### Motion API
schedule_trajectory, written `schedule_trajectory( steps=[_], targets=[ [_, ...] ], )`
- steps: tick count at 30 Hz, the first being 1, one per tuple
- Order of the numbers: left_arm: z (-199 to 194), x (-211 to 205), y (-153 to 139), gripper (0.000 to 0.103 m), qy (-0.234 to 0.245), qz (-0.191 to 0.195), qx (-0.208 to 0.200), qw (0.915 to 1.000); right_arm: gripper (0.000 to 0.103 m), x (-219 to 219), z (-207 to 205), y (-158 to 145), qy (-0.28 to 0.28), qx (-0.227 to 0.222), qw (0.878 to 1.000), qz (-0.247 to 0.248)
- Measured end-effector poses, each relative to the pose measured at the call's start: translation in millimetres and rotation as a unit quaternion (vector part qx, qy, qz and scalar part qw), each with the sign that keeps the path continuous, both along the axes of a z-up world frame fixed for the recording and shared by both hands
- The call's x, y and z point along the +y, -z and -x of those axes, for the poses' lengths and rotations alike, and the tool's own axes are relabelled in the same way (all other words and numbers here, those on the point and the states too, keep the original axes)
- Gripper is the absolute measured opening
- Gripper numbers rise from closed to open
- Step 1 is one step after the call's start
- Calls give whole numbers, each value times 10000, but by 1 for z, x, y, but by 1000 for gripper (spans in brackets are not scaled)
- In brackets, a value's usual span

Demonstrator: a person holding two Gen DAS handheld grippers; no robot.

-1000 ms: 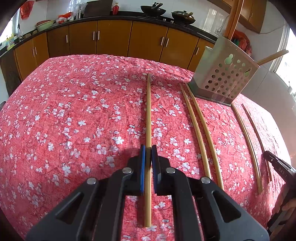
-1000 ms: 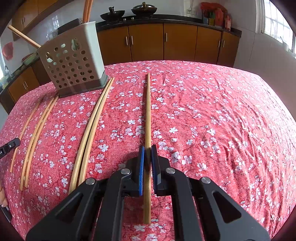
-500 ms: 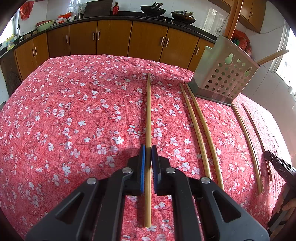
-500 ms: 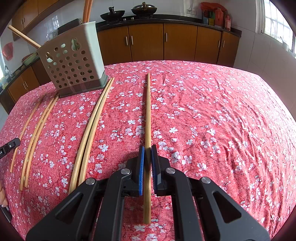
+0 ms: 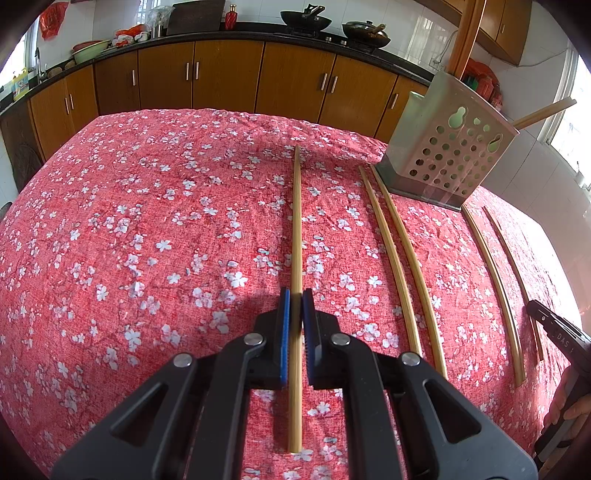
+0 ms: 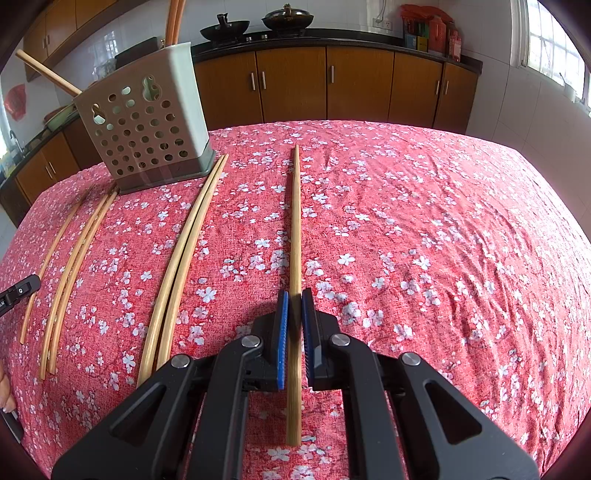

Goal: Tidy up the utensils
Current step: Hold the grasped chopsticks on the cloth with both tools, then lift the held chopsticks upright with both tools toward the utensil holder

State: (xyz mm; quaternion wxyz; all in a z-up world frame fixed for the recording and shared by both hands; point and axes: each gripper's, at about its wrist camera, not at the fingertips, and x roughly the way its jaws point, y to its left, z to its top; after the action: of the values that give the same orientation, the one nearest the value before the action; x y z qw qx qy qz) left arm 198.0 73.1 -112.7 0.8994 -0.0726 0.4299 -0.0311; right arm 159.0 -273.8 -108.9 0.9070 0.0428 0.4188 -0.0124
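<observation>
My left gripper (image 5: pixel 295 302) is shut on a bamboo chopstick (image 5: pixel 297 229) that runs forward along the red floral tablecloth (image 5: pixel 147 221). My right gripper (image 6: pixel 294 302) is shut on another bamboo chopstick (image 6: pixel 295 221), also lying along the cloth. A perforated beige utensil holder (image 5: pixel 448 144) stands at the back right in the left wrist view and at the back left in the right wrist view (image 6: pixel 144 125), with chopsticks sticking out of it. Between the grippers lie a pair of chopsticks (image 5: pixel 400 251) (image 6: pixel 184 251) and several more (image 5: pixel 495 273) (image 6: pixel 70 266).
Wooden kitchen cabinets (image 5: pixel 221 77) and a dark counter with woks (image 6: pixel 255 26) run behind the table. The other gripper's black body shows at the right edge in the left wrist view (image 5: pixel 557 332) and at the left edge in the right wrist view (image 6: pixel 18 293).
</observation>
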Motion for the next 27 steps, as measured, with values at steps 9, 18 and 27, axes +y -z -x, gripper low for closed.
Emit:
schedule_trajectory(
  steps=[9,18,27],
  targets=[
    [3,-11,0,9,174,-494,16,9986,9,0,1,0,4,1,10000,13],
    [9,-16,-1,10,223,-672,19,9975,9,-1,5,0,6,-2,10000,16],
    [8,-17,-2,10,240,-730,54,9970,9,0,8,0,-11,4,10000,68]
  ],
)
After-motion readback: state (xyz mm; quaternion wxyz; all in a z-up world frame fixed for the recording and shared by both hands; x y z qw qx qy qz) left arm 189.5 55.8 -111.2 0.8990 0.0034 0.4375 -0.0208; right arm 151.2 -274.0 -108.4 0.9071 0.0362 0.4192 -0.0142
